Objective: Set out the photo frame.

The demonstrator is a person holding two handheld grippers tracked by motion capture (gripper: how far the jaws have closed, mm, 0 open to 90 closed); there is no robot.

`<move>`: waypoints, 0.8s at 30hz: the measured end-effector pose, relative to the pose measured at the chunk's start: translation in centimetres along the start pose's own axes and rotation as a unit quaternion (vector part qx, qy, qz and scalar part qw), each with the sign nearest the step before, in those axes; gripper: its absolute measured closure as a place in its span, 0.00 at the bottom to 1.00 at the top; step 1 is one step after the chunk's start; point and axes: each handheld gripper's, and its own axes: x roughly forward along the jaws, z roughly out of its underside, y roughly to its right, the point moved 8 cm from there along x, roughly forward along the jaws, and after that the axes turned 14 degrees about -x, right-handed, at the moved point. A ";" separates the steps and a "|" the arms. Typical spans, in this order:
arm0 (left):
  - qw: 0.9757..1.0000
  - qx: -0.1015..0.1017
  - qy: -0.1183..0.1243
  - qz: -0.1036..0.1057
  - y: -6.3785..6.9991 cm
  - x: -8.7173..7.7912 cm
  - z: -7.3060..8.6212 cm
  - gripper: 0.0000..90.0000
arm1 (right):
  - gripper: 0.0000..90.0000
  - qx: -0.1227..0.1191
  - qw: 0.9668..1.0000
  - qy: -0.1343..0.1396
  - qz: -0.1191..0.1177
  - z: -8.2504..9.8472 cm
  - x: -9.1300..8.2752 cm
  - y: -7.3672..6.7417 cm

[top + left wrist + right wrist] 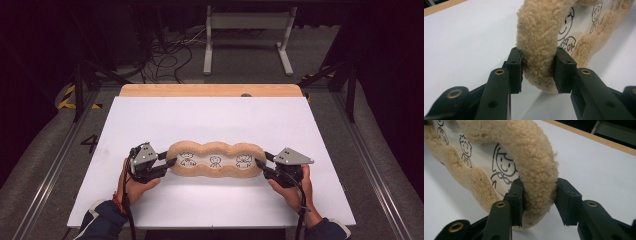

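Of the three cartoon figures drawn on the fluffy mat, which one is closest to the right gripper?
The drawn figure at the mat's right end, a smiling child large in the right gripper view. The middle figure and left figure lie farther from the right gripper.

the left gripper (538, 71) has its jaws clamped on the fluffy tan rim (537, 42) of a cartoon-printed cushion on the white table (469, 37).

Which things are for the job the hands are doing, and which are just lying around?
In the job:
- fluffy mat with three cartoon drawings
- left gripper and right gripper, each clamped on one end of its woolly rim
- white table under it

Just lying about, on the floor behind:
- white stand
- cables
- striped tape
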 end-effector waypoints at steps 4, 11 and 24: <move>1.000 0.008 0.000 -0.011 0.2 -0.1 0.0 0.69 | 0.63 0.000 1.000 -0.001 0.002 0.0 0.0 0.1; 1.000 0.016 0.001 -0.019 0.2 -0.2 -0.1 0.63 | 0.55 -0.005 1.000 -0.006 0.007 0.0 -0.1 0.2; 1.000 0.012 -0.017 -0.022 0.4 0.5 0.5 0.12 | 0.09 0.012 0.999 -0.036 0.006 0.8 0.8 0.5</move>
